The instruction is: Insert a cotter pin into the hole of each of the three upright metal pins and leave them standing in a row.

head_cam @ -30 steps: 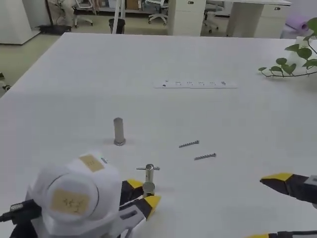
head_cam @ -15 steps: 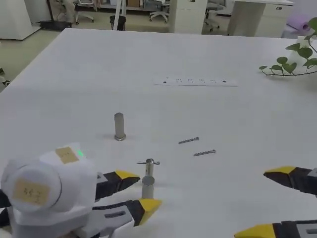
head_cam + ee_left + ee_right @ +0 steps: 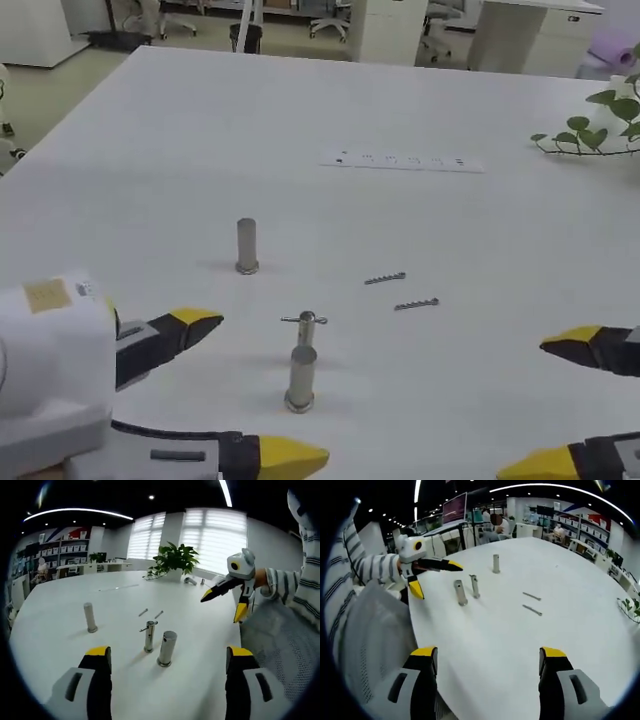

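The left tool [image 3: 265, 388] and right tool [image 3: 527, 405] are held released. The bare metal pin [image 3: 300, 377] just ahead of the left tool could be toppled if brushed by its jaws.

White workbench [image 3: 200, 130], blinded windows [image 3: 215, 535], ceiling strip lights [image 3: 75, 512]

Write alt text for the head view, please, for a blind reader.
Three upright metal pins stand on a table, the middle pin holding a cotter pin; two loose cotter pins lie to its right. The open left claw and right claw sit at the bottom corners.
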